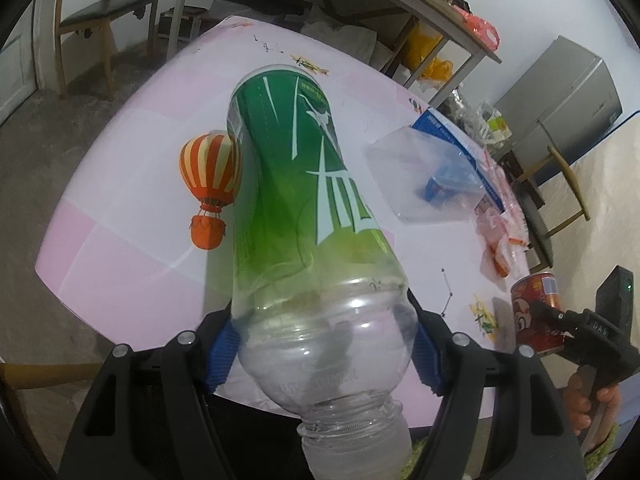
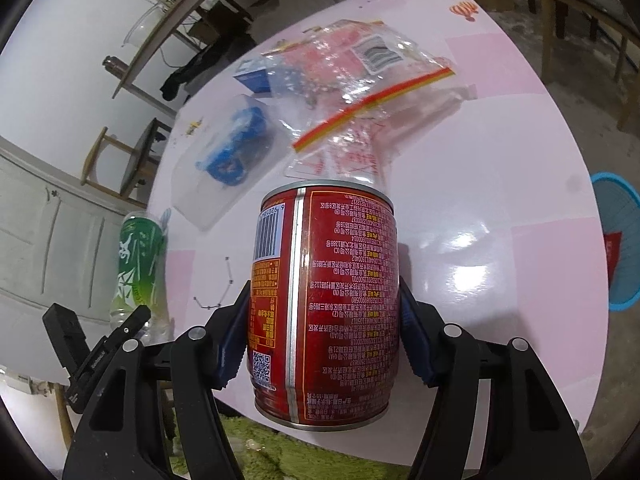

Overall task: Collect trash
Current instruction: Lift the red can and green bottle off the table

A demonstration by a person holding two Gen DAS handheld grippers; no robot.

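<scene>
Plastic bottle (image 1: 304, 208): clear, empty, green wrap label with large white characters, not legible here. Clamped at its clear shoulder between the blue pads of the left hand-held gripper (image 1: 324, 348); neck and uncapped mouth toward the camera, base pointing away over the counter (image 1: 120, 264), long axis running along the fingers, leaning slightly left.

Red can (image 2: 324, 304): metal seam down the side, barcode at upper left, QR code at lower left, dense columns of small yellow Chinese print reading upside down, too fine to make out. Clamped at mid-body between the blue pads of the right hand-held gripper (image 2: 324, 332); long axis runs along the fingers, held above the counter's near edge.

Counter: pink-and-white checked cover with an orange hot-air-balloon print (image 1: 210, 188).

On counter, beyond the can: clear zip bag (image 2: 360, 92) with red-yellow seal strip, red printed contents; clear plastic shell (image 2: 224, 160) over a blue box.

Floor, right: blue basket (image 2: 618, 240).
</scene>
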